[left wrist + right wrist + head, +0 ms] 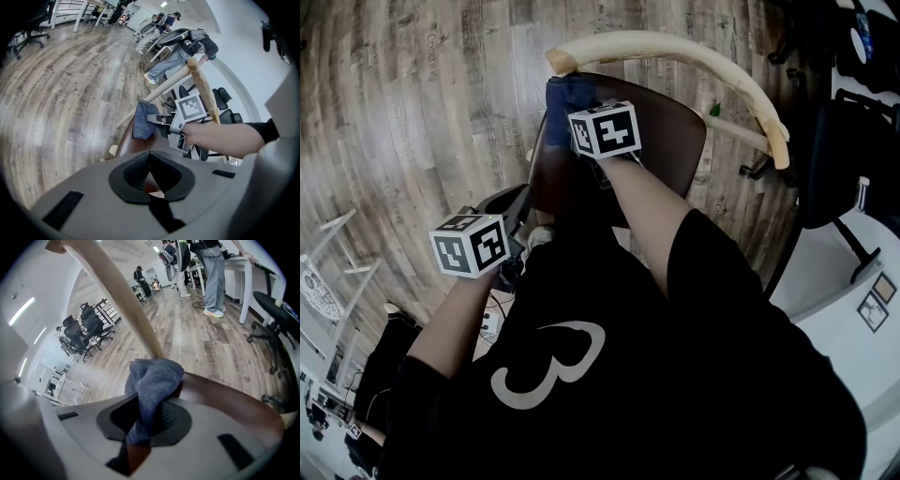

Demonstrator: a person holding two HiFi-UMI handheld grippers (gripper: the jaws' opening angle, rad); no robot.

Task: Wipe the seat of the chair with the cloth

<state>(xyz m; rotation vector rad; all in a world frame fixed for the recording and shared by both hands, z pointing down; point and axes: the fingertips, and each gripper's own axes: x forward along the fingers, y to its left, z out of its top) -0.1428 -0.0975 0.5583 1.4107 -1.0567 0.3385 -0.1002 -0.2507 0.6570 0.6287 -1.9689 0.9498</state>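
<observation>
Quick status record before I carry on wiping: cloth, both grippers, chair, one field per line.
cloth: blue, bunched, at the seat's corner just below one end of the backrest
right gripper: shut on the cloth
left gripper: jaws together, nothing between them, held back from the cloth at the chair's near side
seat: dark brown, smooth
backrest: pale curved wood
cloth on seat: looks pressed to the seat's edge, contact not certain
</observation>
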